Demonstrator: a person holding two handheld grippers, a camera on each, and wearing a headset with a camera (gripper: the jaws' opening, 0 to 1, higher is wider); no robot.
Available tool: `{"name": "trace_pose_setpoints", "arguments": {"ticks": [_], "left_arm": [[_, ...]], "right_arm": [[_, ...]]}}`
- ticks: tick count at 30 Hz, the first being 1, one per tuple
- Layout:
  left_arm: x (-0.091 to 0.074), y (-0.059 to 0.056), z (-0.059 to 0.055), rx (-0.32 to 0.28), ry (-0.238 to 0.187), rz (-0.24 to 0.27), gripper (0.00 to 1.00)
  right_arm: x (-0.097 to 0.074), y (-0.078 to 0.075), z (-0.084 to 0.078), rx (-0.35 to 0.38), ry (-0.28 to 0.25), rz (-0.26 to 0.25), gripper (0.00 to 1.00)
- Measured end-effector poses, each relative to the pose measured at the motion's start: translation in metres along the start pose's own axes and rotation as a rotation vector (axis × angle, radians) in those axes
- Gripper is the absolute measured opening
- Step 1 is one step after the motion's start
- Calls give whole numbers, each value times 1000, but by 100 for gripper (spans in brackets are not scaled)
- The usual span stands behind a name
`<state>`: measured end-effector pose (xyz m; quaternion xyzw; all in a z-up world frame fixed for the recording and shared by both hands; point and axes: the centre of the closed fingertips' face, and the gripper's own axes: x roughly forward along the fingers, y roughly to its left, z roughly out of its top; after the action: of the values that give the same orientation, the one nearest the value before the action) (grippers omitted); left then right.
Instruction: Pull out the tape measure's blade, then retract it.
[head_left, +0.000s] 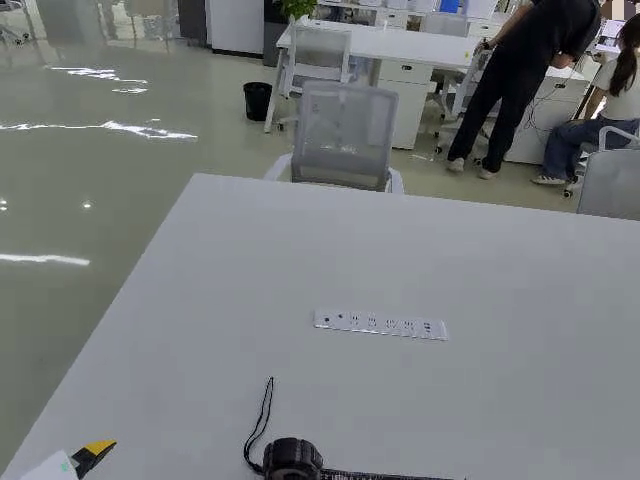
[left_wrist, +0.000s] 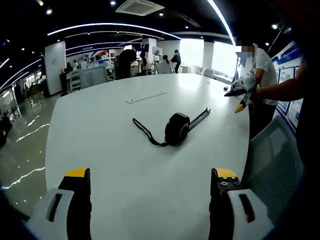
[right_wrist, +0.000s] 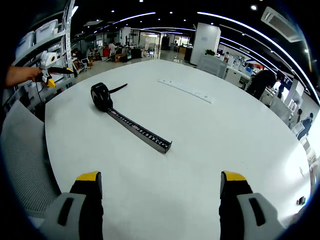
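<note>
Currently the tape measure (right_wrist: 101, 96), a round black case, lies on the smooth white table (right_wrist: 210, 145) at the upper left of the right gripper view. Its narrow printed blade (right_wrist: 137, 130) is drawn out flat toward the frame's centre, and a thin black cord loop (head_left: 262, 410) trails from the case. Low in their own views, the left gripper (left_wrist: 150, 175) and right gripper (right_wrist: 162, 177) each hold yellow-tipped jaws spread wide on nothing, well apart from the tape.

Tape measure (head_left: 292, 460) on table (head_left: 400, 250), blade (head_left: 390, 476) out; left tool (head_left: 92, 454) near, apart.
</note>
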<state>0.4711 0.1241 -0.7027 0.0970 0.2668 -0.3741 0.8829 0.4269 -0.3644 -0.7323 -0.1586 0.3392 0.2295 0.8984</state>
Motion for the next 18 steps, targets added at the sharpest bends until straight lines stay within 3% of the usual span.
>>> {"name": "trace_pose_setpoints", "arguments": {"ticks": [5, 8, 11, 13, 15, 18], "left_arm": [[-21, -1, 1, -15, -42, 31, 99], [-32, 5, -5, -30, -51, 57, 99], [-43, 8, -11, -53, -65, 74, 99], [-50, 8, -14, -57, -74, 84, 99], [-55, 4, -12, -72, -93, 101, 99], [-61, -1, -5, -64, -127, 118, 99]], "right_arm": [[-16, 6, -4, 52, -31, -17, 100], [-25, 10, -11, 96, -45, -16, 100], [-37, 14, -18, 89, -47, -33, 100], [-48, 14, -17, 112, -97, -60, 100], [-57, 19, -18, 150, -134, -57, 100], [-65, 29, -26, 146, -121, -61, 100]]}}
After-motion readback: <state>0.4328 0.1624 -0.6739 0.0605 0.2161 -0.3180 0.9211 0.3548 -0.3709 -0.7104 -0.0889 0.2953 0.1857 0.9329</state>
